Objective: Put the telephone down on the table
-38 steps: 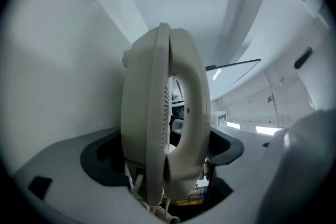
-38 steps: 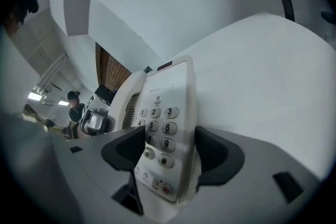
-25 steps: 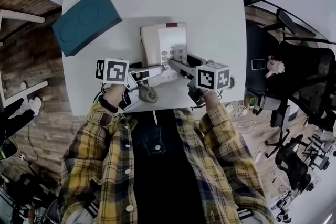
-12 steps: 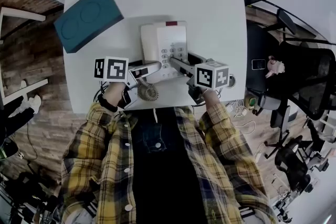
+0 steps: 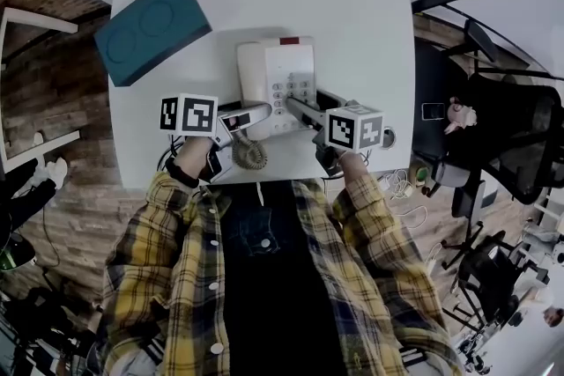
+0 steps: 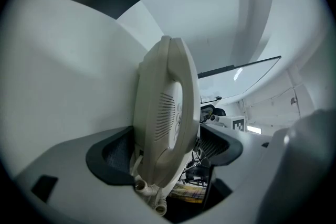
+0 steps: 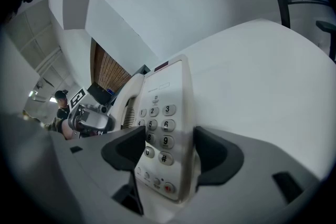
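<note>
- White table (image 5: 352, 4) under everything.
- Teal box (image 5: 152, 28) on its far left corner.
- Phone (image 5: 269, 70) mid-table; the right gripper (image 7: 165, 149) clamps its keypad end.
- Handset (image 6: 163, 123) at the phone's near-left corner, pinched in the left gripper (image 6: 165, 147).
- Coiled cord (image 5: 249, 156) below it.

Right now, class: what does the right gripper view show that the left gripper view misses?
Only the right gripper view: the number keys and a brick wall. Only the left gripper view: the cord plugs under the handset. Both: the white table and the telephone, each tool shut on it: left tool on the handset, right tool at the keys.
</note>
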